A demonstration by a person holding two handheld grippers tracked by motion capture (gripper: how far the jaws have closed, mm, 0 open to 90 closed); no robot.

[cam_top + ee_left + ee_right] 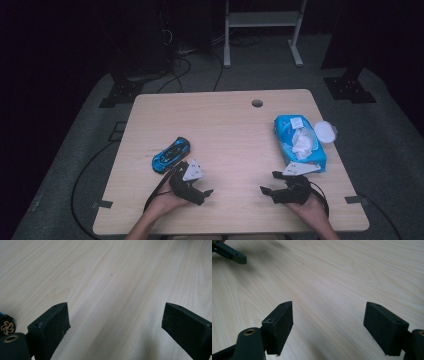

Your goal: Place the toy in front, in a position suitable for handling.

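Both jaws stand wide and empty over bare bench (225, 125). Toy car (171, 154) lies just beyond the left gripper (197, 192); wipes pack (299, 142) just beyond the right gripper (272, 187) — a careless approach could likely roll the car off.

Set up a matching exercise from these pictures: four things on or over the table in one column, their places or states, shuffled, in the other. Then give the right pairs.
Things
1. blue and black toy car
2. blue wet-wipe packet with a white flap
3. round white plastic lid
4. left gripper

Places or states
A. at the table's right edge, beside the packet
B. jaws open over bare wood
C. left part of the table, just beyond the left gripper
D. right part of the table, beyond the right gripper

Pairs: 1-C, 2-D, 3-A, 4-B
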